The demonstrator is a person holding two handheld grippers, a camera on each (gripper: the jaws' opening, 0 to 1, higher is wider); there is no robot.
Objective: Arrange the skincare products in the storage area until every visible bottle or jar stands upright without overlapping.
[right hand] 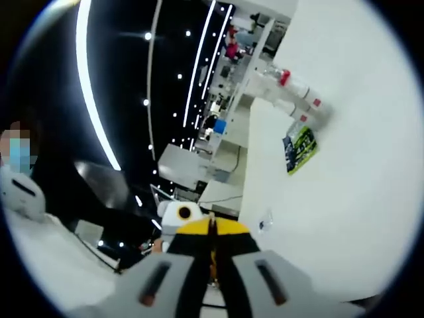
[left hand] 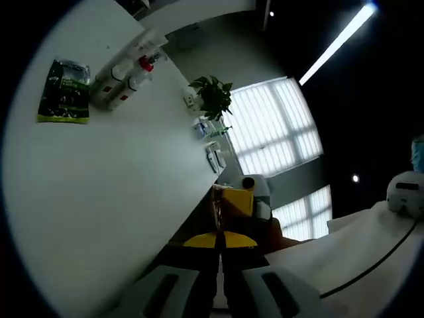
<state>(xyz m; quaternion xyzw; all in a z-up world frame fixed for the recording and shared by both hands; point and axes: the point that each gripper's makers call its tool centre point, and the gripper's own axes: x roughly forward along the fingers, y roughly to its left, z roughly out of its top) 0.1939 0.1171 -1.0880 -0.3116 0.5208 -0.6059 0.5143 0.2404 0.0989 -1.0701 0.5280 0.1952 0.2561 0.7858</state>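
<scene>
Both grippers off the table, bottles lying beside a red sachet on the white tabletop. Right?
Not quite: the sachet is dark with green, not red, as the left gripper view shows. The bottles do lie beside it on the white tabletop, both grippers away from them.

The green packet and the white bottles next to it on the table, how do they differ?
The green packet is dark green with printing; the white bottles are pale with red caps and labels. The packet is a flat pouch lying by itself; the bottles are rounded and clustered against each other. Whether the bottles stand or lie I cannot tell. Both rest on the white table, far from both grippers.
</scene>
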